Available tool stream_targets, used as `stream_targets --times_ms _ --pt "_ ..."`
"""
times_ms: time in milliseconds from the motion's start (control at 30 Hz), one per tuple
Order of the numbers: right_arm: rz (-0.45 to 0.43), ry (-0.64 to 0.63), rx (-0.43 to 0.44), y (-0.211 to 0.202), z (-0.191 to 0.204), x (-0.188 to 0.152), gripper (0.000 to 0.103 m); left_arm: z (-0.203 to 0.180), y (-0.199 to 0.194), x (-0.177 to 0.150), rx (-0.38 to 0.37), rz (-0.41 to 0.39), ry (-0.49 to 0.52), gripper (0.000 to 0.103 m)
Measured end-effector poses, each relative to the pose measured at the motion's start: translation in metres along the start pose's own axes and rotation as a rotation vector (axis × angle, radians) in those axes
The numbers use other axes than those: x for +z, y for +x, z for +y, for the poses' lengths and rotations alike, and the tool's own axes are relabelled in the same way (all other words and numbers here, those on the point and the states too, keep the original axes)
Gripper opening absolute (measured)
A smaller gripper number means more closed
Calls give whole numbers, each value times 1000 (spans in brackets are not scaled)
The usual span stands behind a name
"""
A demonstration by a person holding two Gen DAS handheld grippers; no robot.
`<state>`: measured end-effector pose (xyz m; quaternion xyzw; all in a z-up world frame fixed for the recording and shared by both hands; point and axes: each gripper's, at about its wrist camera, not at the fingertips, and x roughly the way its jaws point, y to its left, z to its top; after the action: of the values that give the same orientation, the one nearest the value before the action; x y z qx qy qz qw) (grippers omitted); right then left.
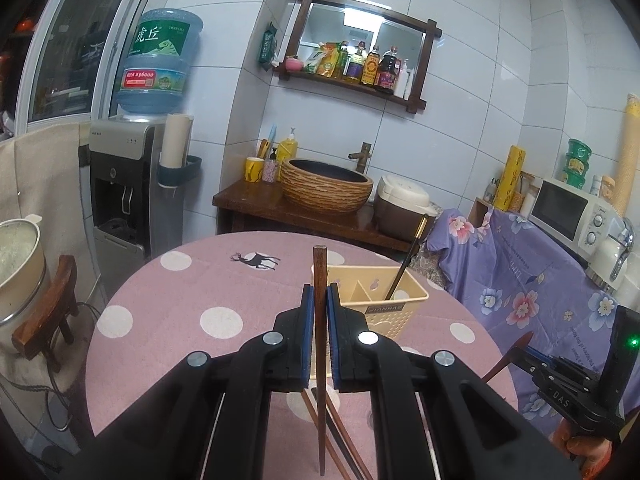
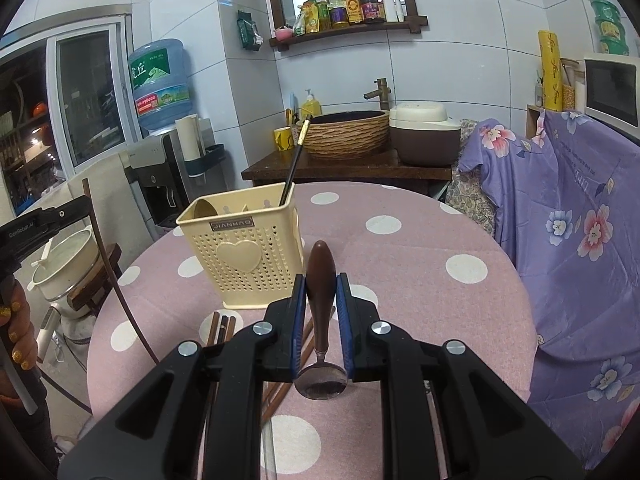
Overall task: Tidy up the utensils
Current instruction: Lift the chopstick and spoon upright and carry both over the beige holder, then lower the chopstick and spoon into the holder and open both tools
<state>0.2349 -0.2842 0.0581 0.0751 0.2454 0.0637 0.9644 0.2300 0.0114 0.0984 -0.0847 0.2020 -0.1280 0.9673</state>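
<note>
Round pink dotted tabletop (image 2: 420,248). Cream utensil holder (image 2: 240,256) at 11 o'clock of right gripper (image 2: 321,292), black chopstick (image 2: 294,160) inside. Left gripper (image 1: 319,304) jaws clamped on upright wooden chopstick (image 1: 320,280). Right jaws clamped on spoon (image 2: 320,280), handle up. Loose chopsticks (image 2: 222,326) at holder's 6 o'clock.

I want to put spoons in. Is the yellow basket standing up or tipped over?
Standing up. The basket sits flat on the table, open top upward, a chopstick poking out.
</note>
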Motion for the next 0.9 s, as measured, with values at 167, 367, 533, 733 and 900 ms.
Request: stream_targets --times_ms 167,367,533,733,900 --pt "-21 -40 33 0 12 23 16 -5 2 22 -31 -5 3 8" --pt "-85 -59 61 4 30 73 16 -17 -1 70 -35 -90 10 8" --pt "-146 -48 75 16 46 126 16 -34 9 113 -4 -164 22 8" --pt "-201 -56 53 44 66 158 16 -47 40 130 56 -222 28 8" --pt "-172 -51 32 76 71 151 16 -49 60 119 78 -248 44 8"
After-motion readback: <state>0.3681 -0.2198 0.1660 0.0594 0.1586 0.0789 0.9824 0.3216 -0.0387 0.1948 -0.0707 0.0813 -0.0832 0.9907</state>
